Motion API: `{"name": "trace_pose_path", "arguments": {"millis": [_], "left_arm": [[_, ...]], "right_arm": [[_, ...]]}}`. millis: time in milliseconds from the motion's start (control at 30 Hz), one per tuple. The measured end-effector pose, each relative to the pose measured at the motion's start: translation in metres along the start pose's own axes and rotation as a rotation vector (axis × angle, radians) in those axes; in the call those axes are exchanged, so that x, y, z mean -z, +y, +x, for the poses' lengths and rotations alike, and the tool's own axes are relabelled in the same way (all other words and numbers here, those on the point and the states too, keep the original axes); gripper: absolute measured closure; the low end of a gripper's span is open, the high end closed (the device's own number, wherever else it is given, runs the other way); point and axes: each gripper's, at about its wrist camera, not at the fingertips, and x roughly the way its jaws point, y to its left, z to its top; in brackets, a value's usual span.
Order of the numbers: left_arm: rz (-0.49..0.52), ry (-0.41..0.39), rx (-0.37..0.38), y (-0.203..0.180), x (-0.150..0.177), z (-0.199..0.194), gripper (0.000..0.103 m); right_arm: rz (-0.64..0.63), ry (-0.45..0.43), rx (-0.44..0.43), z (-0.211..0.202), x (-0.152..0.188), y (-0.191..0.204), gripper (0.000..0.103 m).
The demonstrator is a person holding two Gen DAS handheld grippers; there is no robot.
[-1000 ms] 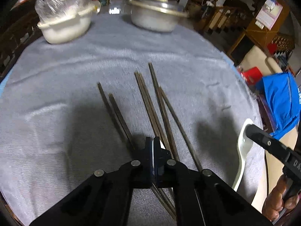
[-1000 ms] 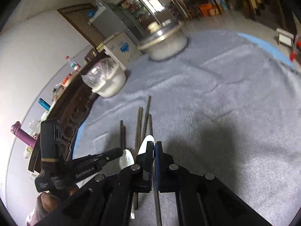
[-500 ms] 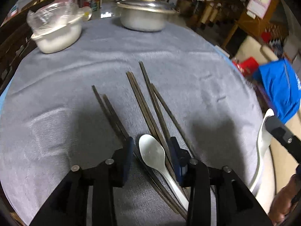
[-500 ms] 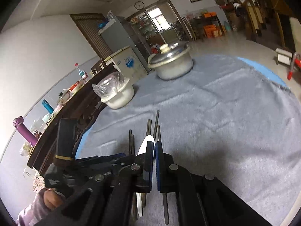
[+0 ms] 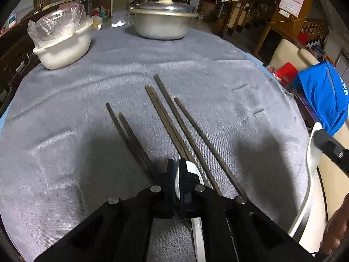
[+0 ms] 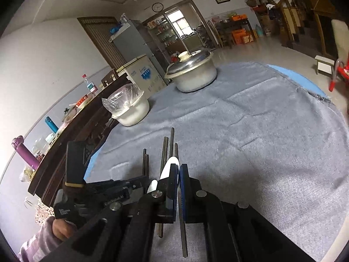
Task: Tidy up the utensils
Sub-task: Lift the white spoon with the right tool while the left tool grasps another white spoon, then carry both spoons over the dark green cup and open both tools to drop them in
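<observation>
Several dark chopsticks lie fanned out on the grey cloth; the right wrist view shows these chopsticks too. A white spoon rests across their near ends. My left gripper is shut on the edge of its bowl, and a white sliver shows between the pads. At the table's right edge my right gripper is shut on a second white spoon, held off the cloth. In the right wrist view that second spoon sticks out left of my right gripper.
A lidded metal pot and a white bowl with a plastic bag in it stand at the table's far side. A blue garment hangs on a chair beyond the right edge. A dark sideboard runs along the left.
Half a second ago my left jaws stood open around the spoon's bowl; they have shut on it again. My right gripper has lifted slightly with its spoon.
</observation>
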Motion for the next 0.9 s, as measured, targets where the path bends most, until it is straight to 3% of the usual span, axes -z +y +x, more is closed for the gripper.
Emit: {"name": "trace_pose_path", "arguments": {"millis": [100, 200, 267, 300, 333, 567, 600, 767, 900], "left_arm": [[0.029, -0.022, -0.004, 0.000, 0.001, -0.008, 0.100], [0.047, 0.018, 0.038, -0.003, 0.001, -0.006, 0.098], [0.069, 0.036, 0.059, -0.006, 0.003, -0.004, 0.087], [0.090, 0.044, 0.059, -0.010, 0.005, -0.002, 0.069], [0.109, 0.049, 0.048, -0.013, 0.005, 0.001, 0.060], [0.167, 0.098, 0.049, -0.018, 0.007, 0.024, 0.064], [0.161, 0.091, 0.063, -0.016, 0.007, 0.023, 0.071], [0.146, 0.065, 0.044, -0.010, 0.008, 0.020, 0.071], [0.114, 0.001, 0.023, -0.004, 0.006, 0.001, 0.071]], "right_arm": [[0.002, 0.000, -0.005, -0.002, 0.001, 0.000, 0.100], [0.009, 0.006, -0.005, 0.000, 0.003, -0.002, 0.100], [0.014, 0.014, -0.005, 0.002, 0.004, -0.004, 0.100], [0.015, 0.016, -0.004, 0.004, 0.005, -0.005, 0.100], [0.015, 0.018, -0.003, 0.004, 0.006, -0.005, 0.100], [0.039, 0.033, 0.017, 0.011, 0.007, -0.017, 0.100], [0.046, 0.034, 0.018, 0.011, 0.006, -0.020, 0.100], [0.050, 0.021, 0.026, 0.005, 0.004, -0.023, 0.100], [0.032, -0.004, 0.021, -0.003, 0.003, -0.013, 0.100]]}}
